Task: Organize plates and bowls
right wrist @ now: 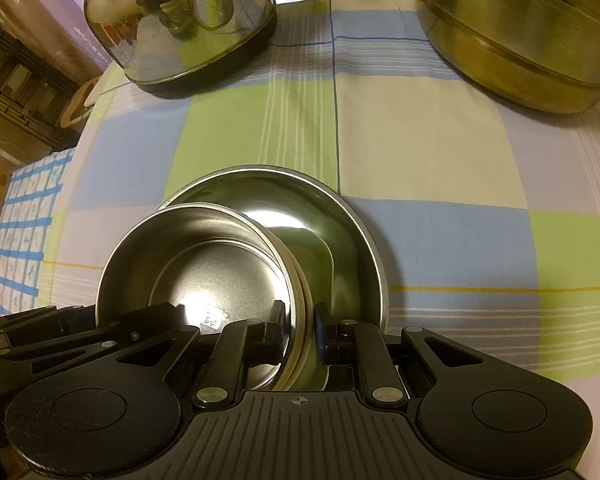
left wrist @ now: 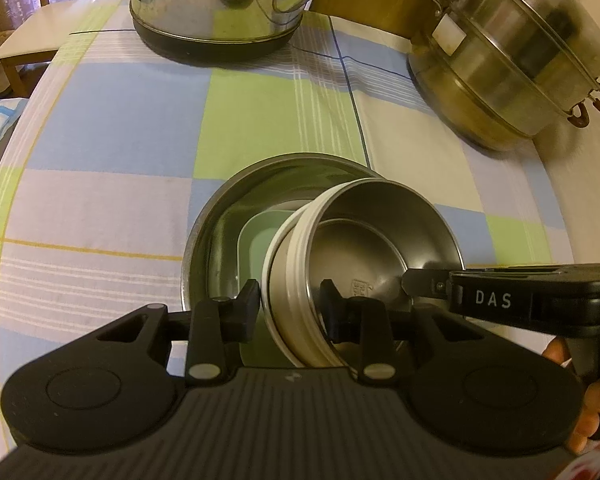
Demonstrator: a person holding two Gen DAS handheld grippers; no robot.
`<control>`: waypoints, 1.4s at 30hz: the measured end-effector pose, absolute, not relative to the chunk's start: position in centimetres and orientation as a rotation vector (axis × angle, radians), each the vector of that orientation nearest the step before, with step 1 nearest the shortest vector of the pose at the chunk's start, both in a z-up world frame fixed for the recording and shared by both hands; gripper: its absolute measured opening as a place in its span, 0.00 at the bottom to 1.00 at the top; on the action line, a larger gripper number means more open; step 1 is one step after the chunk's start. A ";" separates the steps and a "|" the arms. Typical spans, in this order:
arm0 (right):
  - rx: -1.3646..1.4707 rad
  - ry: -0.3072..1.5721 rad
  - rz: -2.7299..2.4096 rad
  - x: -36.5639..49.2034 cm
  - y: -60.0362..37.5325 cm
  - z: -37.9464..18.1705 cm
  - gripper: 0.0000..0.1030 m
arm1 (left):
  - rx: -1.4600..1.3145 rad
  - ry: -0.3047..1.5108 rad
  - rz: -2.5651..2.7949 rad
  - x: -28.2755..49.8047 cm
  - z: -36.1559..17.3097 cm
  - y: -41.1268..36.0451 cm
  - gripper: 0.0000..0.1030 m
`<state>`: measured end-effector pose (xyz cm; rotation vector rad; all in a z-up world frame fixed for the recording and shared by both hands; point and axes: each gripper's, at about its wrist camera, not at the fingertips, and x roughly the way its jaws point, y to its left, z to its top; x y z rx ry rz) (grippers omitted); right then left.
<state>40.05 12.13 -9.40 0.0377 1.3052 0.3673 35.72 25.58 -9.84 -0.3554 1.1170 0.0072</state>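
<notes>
Both grippers pinch the small steel bowl (left wrist: 384,236) by its rim: left gripper (left wrist: 290,308) on one side, right gripper (right wrist: 300,326) opposite. It sits tilted inside the big steel plate (right wrist: 356,216) on the checked tablecloth (left wrist: 120,120). The bowl's near edge hides behind the gripper bodies, and the kettle (left wrist: 216,4) is cut off on top.

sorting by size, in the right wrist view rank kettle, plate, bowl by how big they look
1. plate
2. bowl, looks close to the plate but sits nearer the camera, so unsure
3. kettle, cropped at the frame edge and farther away
</notes>
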 end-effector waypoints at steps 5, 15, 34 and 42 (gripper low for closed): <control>0.045 1.307 0.353 39.8 12.1 -9.4 0.14 | -0.341 1.114 -0.001 35.8 -9.9 25.5 0.27; 0.039 1.289 0.312 38.3 12.4 -9.1 0.14 | -0.311 1.103 -0.028 35.9 -9.8 25.4 0.29; 0.160 1.001 0.368 32.4 8.9 -3.3 0.67 | -0.204 0.943 -0.001 30.3 -4.3 25.4 0.64; 0.172 0.898 0.410 26.6 6.3 -0.4 0.72 | -0.208 0.881 0.055 24.3 -1.7 24.2 0.72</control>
